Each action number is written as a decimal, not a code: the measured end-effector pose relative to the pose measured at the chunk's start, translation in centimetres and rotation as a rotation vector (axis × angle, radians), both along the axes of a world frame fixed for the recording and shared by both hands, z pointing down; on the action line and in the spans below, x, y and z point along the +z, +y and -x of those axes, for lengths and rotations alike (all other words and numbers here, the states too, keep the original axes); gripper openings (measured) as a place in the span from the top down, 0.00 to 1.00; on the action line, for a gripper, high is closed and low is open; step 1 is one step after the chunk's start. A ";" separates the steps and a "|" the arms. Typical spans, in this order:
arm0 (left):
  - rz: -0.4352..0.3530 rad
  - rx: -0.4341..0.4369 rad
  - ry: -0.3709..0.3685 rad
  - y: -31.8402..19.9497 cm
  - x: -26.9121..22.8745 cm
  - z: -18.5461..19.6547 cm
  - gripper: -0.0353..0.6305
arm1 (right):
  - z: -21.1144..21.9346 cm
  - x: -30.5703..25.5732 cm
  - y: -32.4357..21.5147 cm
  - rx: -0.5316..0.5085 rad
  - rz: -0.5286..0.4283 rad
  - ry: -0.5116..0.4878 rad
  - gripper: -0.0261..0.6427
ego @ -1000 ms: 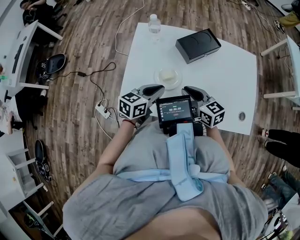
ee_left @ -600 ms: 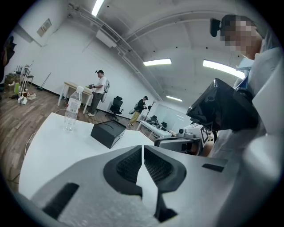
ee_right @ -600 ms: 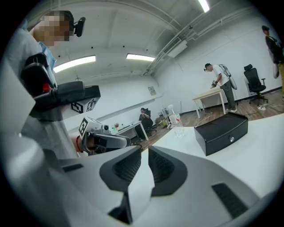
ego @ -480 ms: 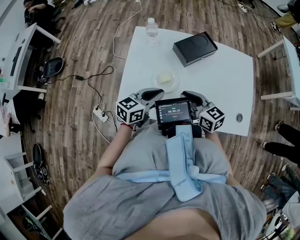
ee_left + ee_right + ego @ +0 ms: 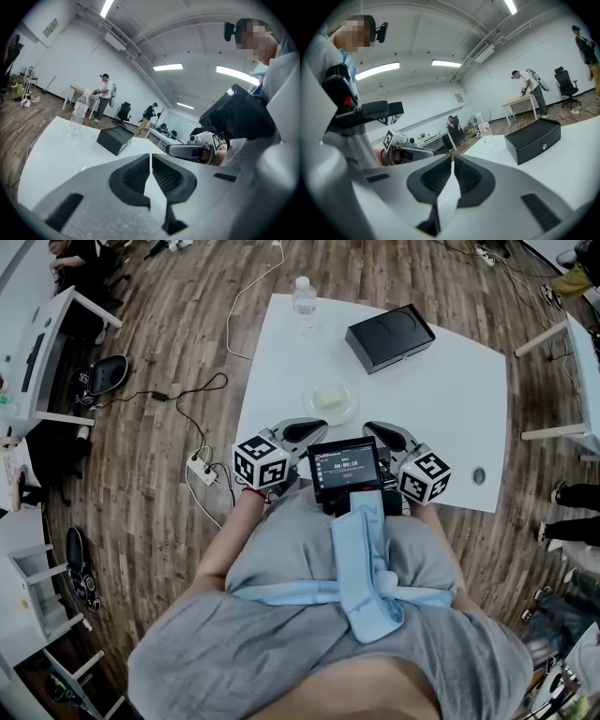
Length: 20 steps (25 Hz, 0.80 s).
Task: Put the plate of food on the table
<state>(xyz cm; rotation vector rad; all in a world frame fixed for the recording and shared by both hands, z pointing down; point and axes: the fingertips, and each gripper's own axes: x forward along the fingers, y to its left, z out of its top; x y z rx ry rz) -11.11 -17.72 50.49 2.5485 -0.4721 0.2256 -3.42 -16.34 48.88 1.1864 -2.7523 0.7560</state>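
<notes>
Both left gripper [image 5: 150,155] and right gripper [image 5: 453,158]: fingers [image 5: 135,174] pressed together, empty. Plate of food [image 5: 330,399] on table [image 5: 441,409], untouched.

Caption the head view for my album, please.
Plate of food on the white table; left claw and right claw, both shut, held near it.

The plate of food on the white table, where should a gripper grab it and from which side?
Probably the bare near rim of the plate, approached low from the grippers' side. It is a shallow round dish lying flat, food in its middle, so only the rim offers a pinch. Both the left gripper and right gripper are shut, so open one first.
</notes>
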 end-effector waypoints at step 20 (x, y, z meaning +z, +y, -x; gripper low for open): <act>0.013 -0.012 0.003 -0.5 0.0 0.0 0.91 | -0.6 0.3 0.2 0.019 0.026 0.011 0.92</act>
